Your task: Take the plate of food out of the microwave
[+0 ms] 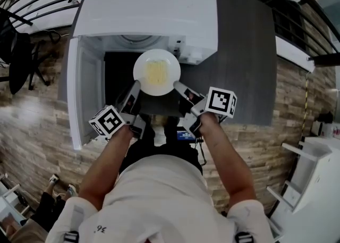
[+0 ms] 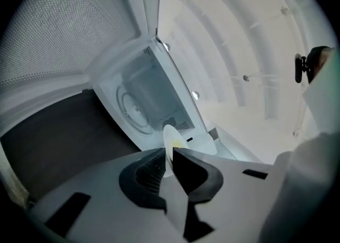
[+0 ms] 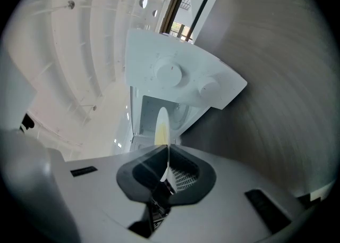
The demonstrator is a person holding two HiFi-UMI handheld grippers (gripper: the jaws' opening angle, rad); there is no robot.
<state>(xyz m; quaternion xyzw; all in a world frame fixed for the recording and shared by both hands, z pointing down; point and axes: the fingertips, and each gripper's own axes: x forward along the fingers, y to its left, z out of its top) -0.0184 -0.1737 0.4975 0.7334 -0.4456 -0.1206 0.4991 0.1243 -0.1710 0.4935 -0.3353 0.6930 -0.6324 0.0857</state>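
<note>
A white plate point(image 1: 156, 72) with yellow food point(image 1: 156, 72) on it hangs in the air just in front of the open white microwave point(image 1: 149, 8). My left gripper point(image 1: 136, 84) is shut on the plate's left rim, and my right gripper point(image 1: 177, 85) is shut on its right rim. In the left gripper view the plate point(image 2: 170, 141) shows edge-on between the black jaws of my left gripper point(image 2: 168, 154). The right gripper view has the plate point(image 3: 161, 125) edge-on as well, pinched by my right gripper point(image 3: 167, 154), with the microwave point(image 3: 180, 77) behind it.
The microwave door point(image 1: 79, 98) stands swung open at the left. The microwave sits on a dark grey tabletop point(image 1: 249, 61). Its glass turntable point(image 2: 133, 110) is bare inside the cavity. White shelving point(image 1: 313, 183) stands at the right, and a black chair point(image 1: 18, 56) at the far left.
</note>
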